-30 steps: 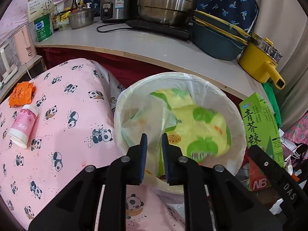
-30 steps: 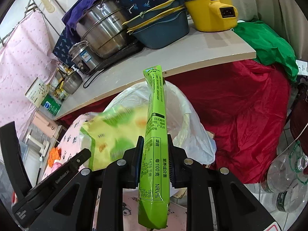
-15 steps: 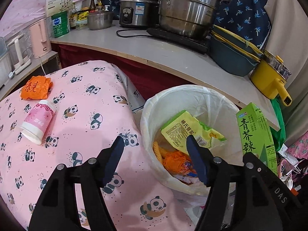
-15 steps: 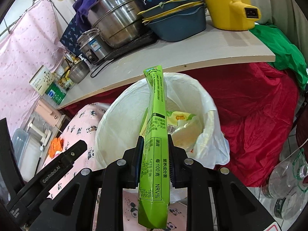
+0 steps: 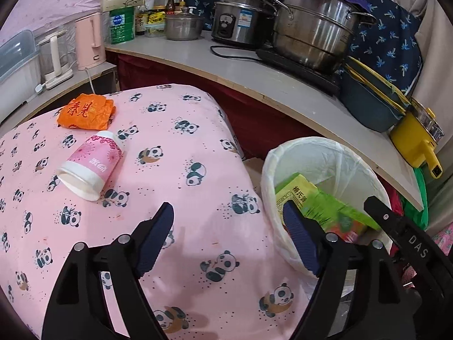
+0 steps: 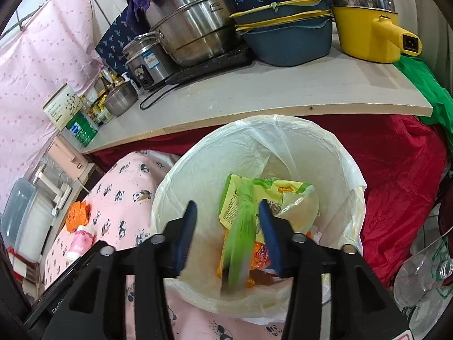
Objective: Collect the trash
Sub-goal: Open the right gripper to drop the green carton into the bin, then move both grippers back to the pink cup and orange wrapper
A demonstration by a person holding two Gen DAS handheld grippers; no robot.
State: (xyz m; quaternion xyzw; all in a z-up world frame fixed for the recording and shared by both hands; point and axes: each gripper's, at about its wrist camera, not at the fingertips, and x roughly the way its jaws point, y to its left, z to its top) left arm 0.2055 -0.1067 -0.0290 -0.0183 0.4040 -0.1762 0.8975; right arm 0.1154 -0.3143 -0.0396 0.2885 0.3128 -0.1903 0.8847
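Note:
A bin with a white liner (image 6: 254, 124) stands beside the panda-print cloth (image 5: 175, 147). My right gripper (image 6: 226, 208) hangs over the bin with its jaws opening. A long green packet (image 6: 240, 235) drops blurred between them, free of the pads, onto a yellow-green snack packet (image 6: 269, 195). My left gripper (image 5: 228, 212) is over the cloth's edge left of the bin (image 5: 320, 141). Its jaws are opening with nothing between them. On the cloth lie a pink and white bottle (image 5: 90, 164) and an orange wrapper (image 5: 86, 112).
Behind the bin, a curved counter (image 6: 283, 96) carries steel pots, a rice cooker, blue basins and a yellow pot (image 6: 365, 36). Red cloth (image 6: 396, 175) hangs under it. A clear plastic bottle (image 6: 419, 277) lies on the floor at right. A pink kettle (image 5: 89, 42) stands far left.
The yellow-green packet dropped into the bin. My left gripper opened wide and swung left over the cloth. My right gripper moved over the bin and opened, and the green packet is falling.

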